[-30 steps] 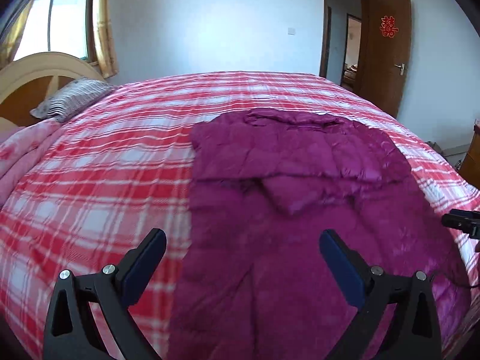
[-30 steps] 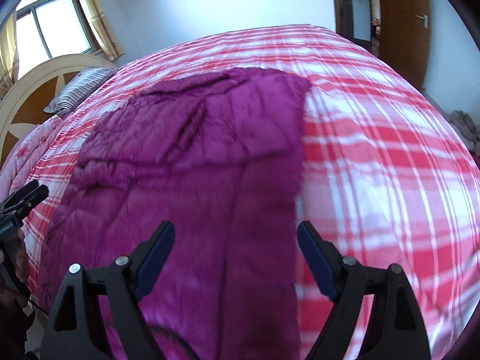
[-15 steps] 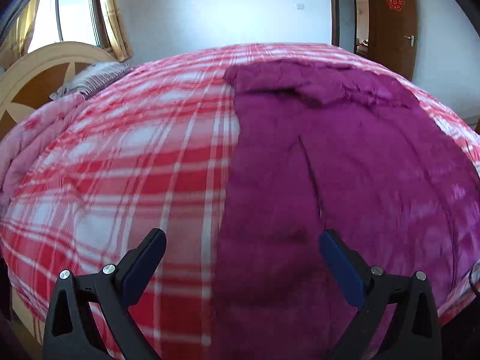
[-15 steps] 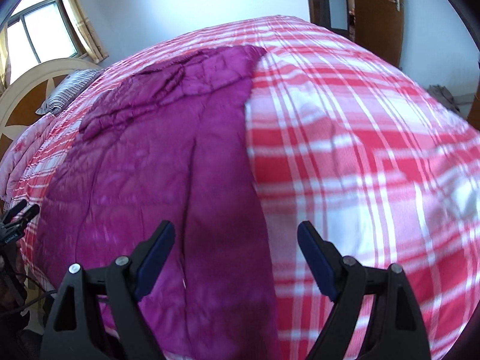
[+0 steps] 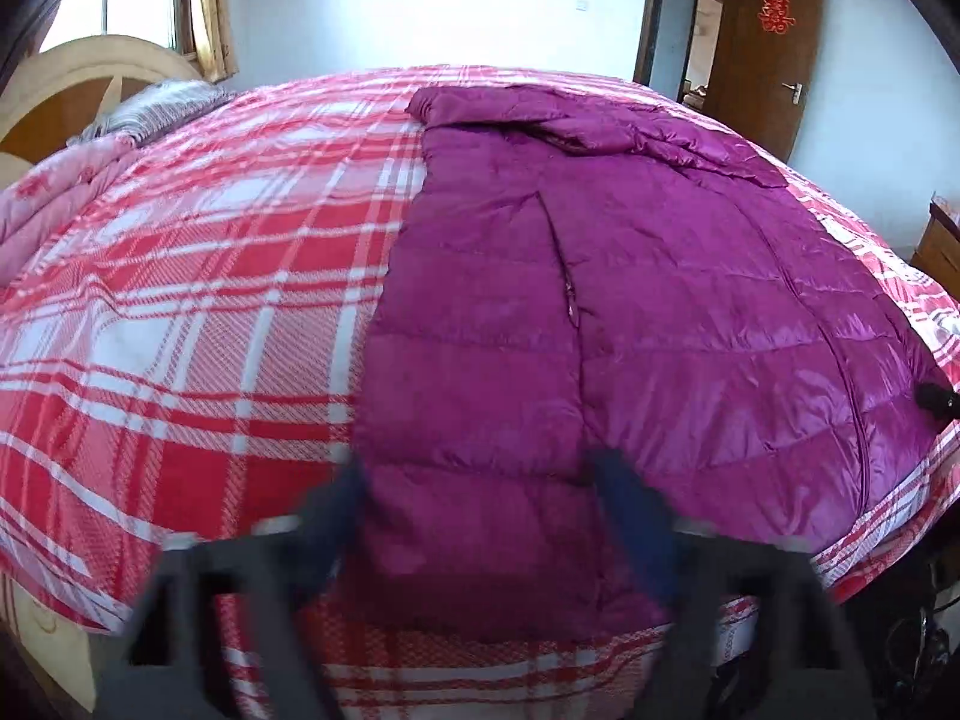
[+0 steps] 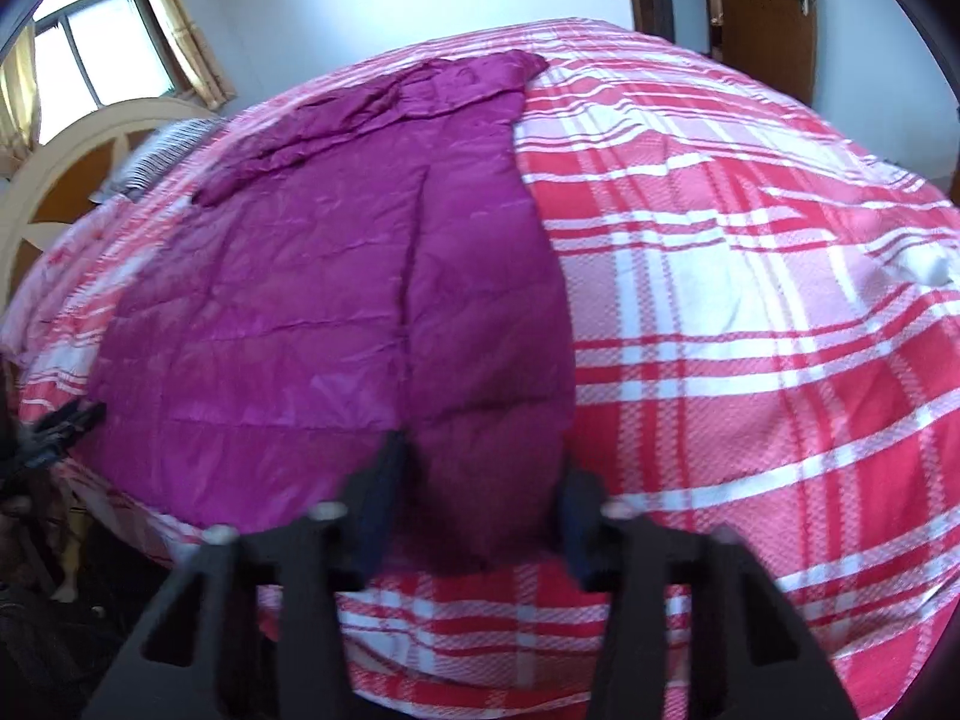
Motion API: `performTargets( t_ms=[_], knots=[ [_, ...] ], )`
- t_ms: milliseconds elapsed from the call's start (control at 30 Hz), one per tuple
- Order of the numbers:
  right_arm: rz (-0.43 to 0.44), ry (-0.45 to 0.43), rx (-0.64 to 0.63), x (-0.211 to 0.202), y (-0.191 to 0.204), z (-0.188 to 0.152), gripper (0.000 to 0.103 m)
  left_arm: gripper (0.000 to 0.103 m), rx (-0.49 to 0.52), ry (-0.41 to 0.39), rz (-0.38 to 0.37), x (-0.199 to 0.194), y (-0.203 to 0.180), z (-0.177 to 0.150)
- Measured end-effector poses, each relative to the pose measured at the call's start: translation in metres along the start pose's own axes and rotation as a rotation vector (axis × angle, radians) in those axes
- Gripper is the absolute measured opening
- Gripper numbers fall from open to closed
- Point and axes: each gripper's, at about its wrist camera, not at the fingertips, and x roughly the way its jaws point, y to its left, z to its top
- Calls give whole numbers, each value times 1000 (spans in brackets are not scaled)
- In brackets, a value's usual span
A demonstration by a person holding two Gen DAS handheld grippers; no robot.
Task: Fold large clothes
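Nearest me, my left gripper [image 5: 480,516] sits at the near hem of the purple down coat [image 5: 600,300], on the coat's left corner. Its jaws have just been closing and now stand fairly narrow, with the padded hem bunched between the blue pads [image 5: 630,516]; the fingers are smeared with motion, so I cannot tell whether the pads press the fabric yet.

My right gripper [image 6: 480,498] is at the coat's near right corner. Its jaws have also just been closing, and the two pads [image 6: 384,492] squeeze a bulging fold of the coat [image 6: 336,276] between them, so I have hold of that corner.

From the grippers, the coat stretches away flat over the red-and-white plaid bedspread [image 5: 180,300], hem toward me, a long seam running up its middle. At the coat's far end the sleeves lie folded across the chest.

Beyond the coat's far left side lies a striped pillow [image 5: 156,108] against the curved wooden headboard [image 5: 72,84], with a window [image 6: 90,42] and curtain behind. Beyond the coat's far right stands an open brown door [image 5: 774,48].
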Motion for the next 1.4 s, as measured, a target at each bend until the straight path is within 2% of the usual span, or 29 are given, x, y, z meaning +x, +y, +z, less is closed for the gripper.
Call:
performTargets(
  t_ms=[33,100,167,433,600,767,867,933,967,1067,1233,1333,1400],
  knots=[
    [10,-5,1,-1,1,-1,19,20,6,-3,-16,-2,0,1],
    [23,-25,-5,-7,5,-2,14,11,3,-3,-57,-10,3,5],
    [44,-53,-2,-14,8,-2,13,8,-2,-27,-91,-22,5,8],
    [124,-168,-4,-81,16,0,10,6,-23,-156,-269,-107,13,31],
    [169,-265,-1,-141,20,-2,9,6,-71,-236,-418,-168,20,47],
    [196,-393,-16,-192,28,4,9,6,-48,-315,-446,-202,18,61],
    [224,-456,-18,-205,33,14,9,6,-46,-307,-443,-186,21,73],
    [217,-470,-26,-199,33,25,9,6,-49,-294,-446,-163,26,89],
    [220,-467,-17,-191,31,33,9,6,-50,-289,-426,-145,28,103],
    [239,-453,26,-166,18,64,9,6,-69,-273,-428,-104,35,134],
    [189,-437,84,-112,8,127,8,7,-102,-262,-351,-22,47,194],
    [160,-413,130,-80,-2,161,8,11,-167,-208,-315,28,56,226],
    [135,-388,150,-57,-6,182,8,13,-189,-158,-301,47,59,240]
  ],
)
